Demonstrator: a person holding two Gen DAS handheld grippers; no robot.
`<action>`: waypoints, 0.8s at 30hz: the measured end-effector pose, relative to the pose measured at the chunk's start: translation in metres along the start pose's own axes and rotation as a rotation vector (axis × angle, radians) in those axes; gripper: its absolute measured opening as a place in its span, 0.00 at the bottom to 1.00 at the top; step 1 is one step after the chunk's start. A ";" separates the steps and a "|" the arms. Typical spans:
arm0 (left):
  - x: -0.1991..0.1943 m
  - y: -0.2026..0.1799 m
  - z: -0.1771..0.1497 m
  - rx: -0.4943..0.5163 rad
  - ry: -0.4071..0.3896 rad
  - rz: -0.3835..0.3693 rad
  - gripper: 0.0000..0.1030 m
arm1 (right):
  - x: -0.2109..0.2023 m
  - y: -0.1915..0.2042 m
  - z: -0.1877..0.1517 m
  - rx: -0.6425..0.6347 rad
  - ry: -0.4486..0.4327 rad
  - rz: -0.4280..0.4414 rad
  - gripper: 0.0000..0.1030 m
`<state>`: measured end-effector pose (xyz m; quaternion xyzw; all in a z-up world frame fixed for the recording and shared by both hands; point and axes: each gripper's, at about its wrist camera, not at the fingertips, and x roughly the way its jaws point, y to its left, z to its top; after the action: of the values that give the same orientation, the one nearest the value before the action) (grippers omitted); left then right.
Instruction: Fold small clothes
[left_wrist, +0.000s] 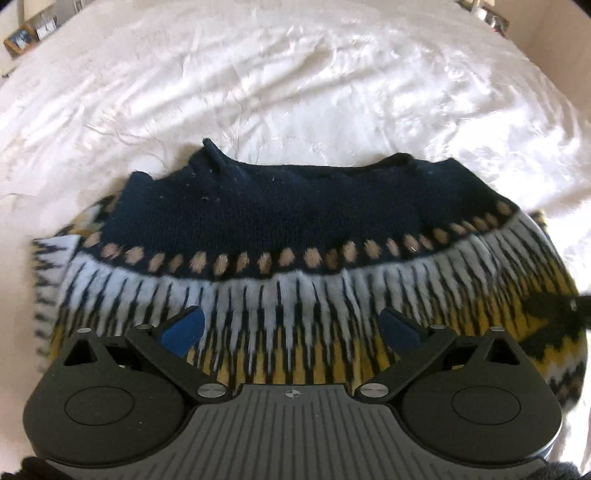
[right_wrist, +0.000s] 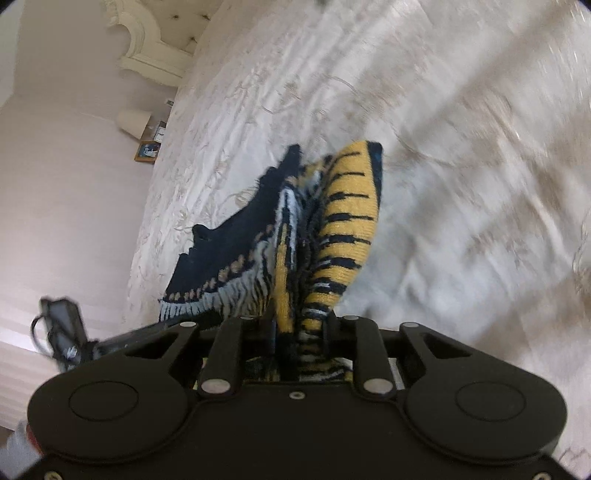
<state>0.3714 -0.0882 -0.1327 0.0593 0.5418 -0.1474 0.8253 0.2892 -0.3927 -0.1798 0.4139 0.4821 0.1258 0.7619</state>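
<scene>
The patterned knit sweater (left_wrist: 295, 258) lies mid-bed on the white bedspread (left_wrist: 295, 74); left gripper (left_wrist: 291, 328) hovers wide over it; right gripper (right_wrist: 295, 332) pinches a yellow-striped edge; soft, floppy and light, probably best gripped at hems or corners.

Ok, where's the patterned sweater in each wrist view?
Left wrist: the sweater lies across the middle, just beyond the open left gripper.
Right wrist: centre, bunched upright and clamped in the right gripper.
Shared landmark: the sweater's navy band with tan dots, over the white bedspread.
</scene>
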 end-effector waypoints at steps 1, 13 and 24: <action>-0.004 -0.002 -0.005 0.009 -0.005 0.008 0.99 | -0.001 0.005 0.000 -0.005 0.000 -0.008 0.30; -0.005 0.039 -0.033 -0.045 0.032 -0.160 0.99 | 0.012 0.082 -0.008 -0.054 -0.047 -0.174 0.29; -0.096 0.170 -0.107 -0.266 -0.117 -0.208 0.99 | 0.088 0.227 -0.028 -0.178 -0.031 -0.091 0.29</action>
<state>0.2943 0.1176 -0.0986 -0.1155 0.5106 -0.1624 0.8364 0.3575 -0.1843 -0.0698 0.3240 0.4753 0.1267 0.8081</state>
